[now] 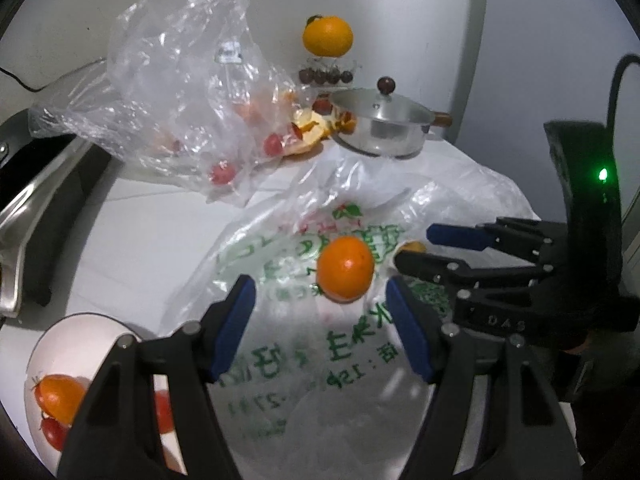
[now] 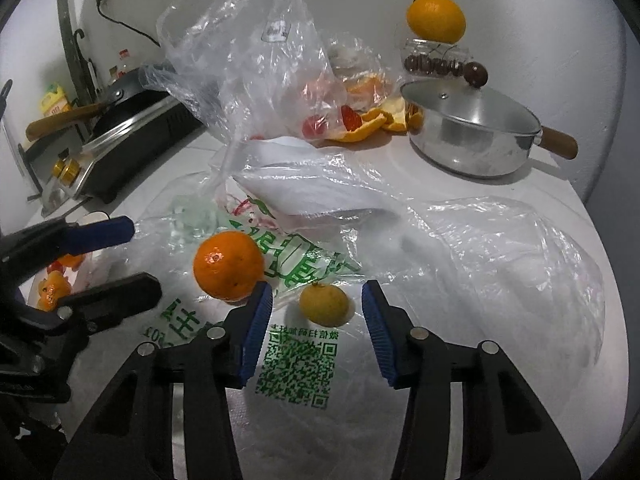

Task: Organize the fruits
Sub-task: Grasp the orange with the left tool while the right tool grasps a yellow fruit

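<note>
2 fruits lie on the printed bag on my bench: an orange ahead of my left gripper, jaws apart, and a small yellow citrus between my right gripper jaws, untouched.

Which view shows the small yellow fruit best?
The right wrist view: the yellow fruit lies whole on the printed bag, ahead of the right gripper. In the left wrist view only a sliver shows behind that gripper's fingers.
</note>
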Action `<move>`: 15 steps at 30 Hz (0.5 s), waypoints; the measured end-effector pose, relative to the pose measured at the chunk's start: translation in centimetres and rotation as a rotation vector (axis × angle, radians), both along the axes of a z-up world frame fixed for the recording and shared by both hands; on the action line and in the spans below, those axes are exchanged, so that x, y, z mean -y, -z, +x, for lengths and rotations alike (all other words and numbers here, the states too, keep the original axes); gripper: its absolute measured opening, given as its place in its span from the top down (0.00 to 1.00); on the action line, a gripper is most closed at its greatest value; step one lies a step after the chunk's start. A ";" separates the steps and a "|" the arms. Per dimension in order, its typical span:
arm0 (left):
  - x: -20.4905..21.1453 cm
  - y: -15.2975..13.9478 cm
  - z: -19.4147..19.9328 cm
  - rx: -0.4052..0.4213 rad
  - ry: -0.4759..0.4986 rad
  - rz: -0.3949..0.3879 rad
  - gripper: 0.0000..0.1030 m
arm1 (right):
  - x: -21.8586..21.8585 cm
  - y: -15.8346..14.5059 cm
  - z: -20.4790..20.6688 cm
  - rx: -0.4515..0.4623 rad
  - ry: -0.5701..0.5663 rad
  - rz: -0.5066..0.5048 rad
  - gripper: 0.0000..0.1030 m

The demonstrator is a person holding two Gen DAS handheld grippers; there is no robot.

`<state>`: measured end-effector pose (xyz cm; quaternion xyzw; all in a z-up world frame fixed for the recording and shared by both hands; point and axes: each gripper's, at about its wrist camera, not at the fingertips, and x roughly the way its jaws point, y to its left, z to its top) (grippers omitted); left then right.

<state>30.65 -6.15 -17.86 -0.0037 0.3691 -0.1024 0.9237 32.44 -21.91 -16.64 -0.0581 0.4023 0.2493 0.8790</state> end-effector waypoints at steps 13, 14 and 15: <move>1.2 1.4 2.2 -0.025 0.046 0.021 0.33 | -0.4 0.9 1.2 -0.056 -0.011 -0.025 0.71; 1.3 1.7 2.6 -0.040 0.050 0.021 0.33 | -0.2 0.7 1.1 -0.049 -0.010 -0.023 0.71; 1.4 1.8 2.8 -0.045 0.051 0.023 0.34 | -0.1 0.6 0.9 -0.040 -0.010 -0.021 0.71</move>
